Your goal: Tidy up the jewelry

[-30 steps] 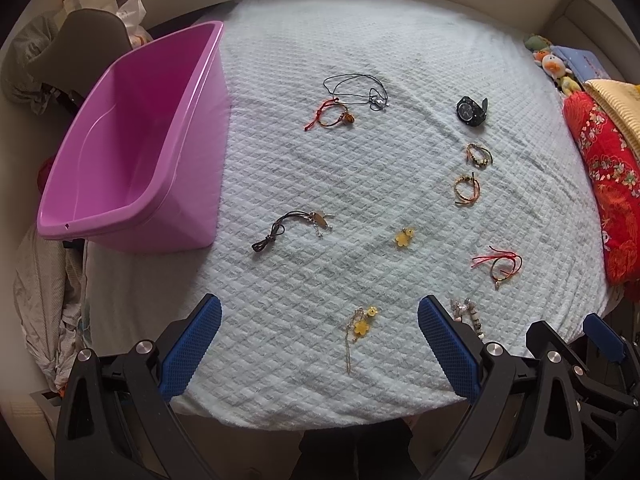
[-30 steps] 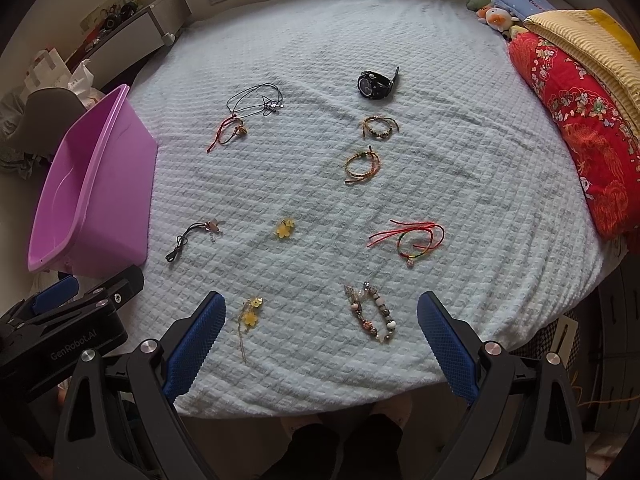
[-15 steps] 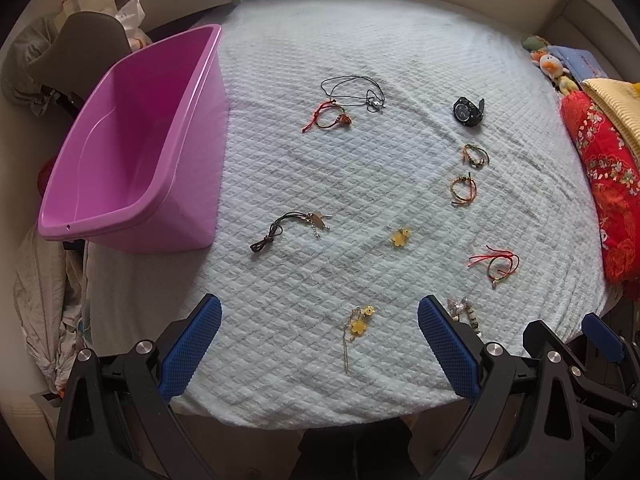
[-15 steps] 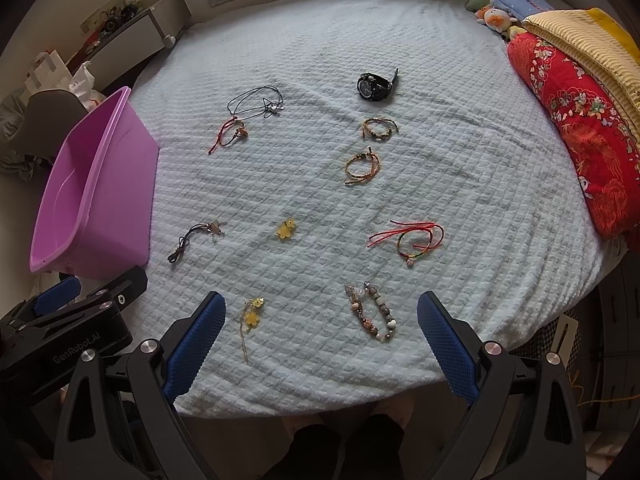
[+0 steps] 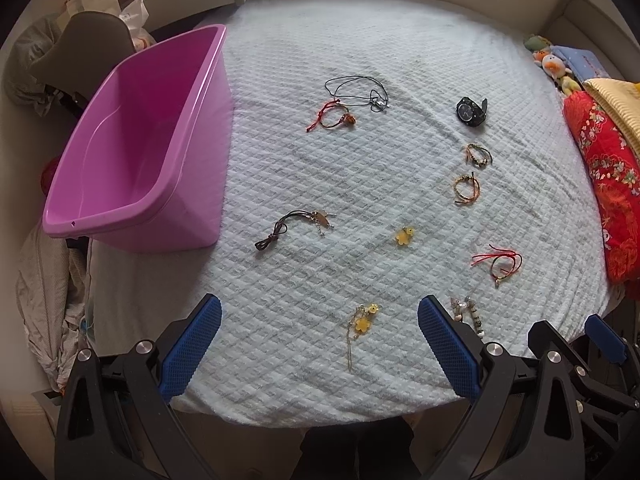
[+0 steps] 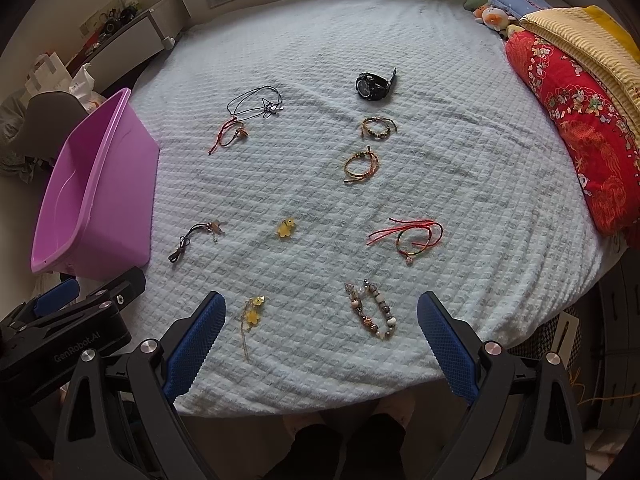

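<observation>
bed (image 5: 400,40) | on it: pink tub (image 5: 132,152), watch (image 5: 471,111), scattered bracelets (image 6: 362,166), red pillow (image 6: 580,128)

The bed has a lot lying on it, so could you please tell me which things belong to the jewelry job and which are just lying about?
For the job:
pink bin
black watch
black cord necklace
beaded bracelet
red string bracelet
yellow flower charm

Just lying about:
red floral pillow
yellow blanket
stuffed toys

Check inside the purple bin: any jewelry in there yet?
The purple bin shows only bare plastic; none visible. Its near wall hides the floor's closest strip.
</observation>
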The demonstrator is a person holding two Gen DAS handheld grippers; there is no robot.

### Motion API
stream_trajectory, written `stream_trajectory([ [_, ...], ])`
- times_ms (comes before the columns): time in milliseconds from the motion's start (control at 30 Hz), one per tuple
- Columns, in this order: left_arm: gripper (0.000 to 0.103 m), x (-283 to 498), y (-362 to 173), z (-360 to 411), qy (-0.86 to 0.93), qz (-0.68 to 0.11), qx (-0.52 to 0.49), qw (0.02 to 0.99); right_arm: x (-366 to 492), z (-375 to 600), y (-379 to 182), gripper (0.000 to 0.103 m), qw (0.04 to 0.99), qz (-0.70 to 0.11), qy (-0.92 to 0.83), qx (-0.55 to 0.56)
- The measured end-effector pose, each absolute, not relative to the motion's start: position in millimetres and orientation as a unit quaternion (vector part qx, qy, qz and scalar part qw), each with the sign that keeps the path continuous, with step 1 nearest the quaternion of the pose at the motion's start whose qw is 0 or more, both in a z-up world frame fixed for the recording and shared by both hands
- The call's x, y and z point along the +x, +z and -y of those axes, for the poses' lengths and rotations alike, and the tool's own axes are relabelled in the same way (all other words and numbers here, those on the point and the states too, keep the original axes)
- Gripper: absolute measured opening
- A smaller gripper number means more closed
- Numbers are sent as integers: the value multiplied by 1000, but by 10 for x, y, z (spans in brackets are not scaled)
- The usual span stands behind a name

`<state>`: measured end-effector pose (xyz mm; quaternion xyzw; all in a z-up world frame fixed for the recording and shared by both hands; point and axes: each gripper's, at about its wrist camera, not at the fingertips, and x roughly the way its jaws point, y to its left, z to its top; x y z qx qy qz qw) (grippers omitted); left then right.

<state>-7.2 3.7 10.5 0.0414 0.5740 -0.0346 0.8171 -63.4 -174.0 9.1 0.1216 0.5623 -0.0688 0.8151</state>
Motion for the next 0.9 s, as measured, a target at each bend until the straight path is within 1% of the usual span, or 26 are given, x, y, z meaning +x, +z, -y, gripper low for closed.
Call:
stream_trajectory([
  [700,97,-91,103,-71,-34,-571,39,819,-674,1755,119,92,818,-557,-71,124],
  [900,97,-234,-20,-249,-26,-555,21,831,-908,1858,-75,92,821,-551,-75,129],
])
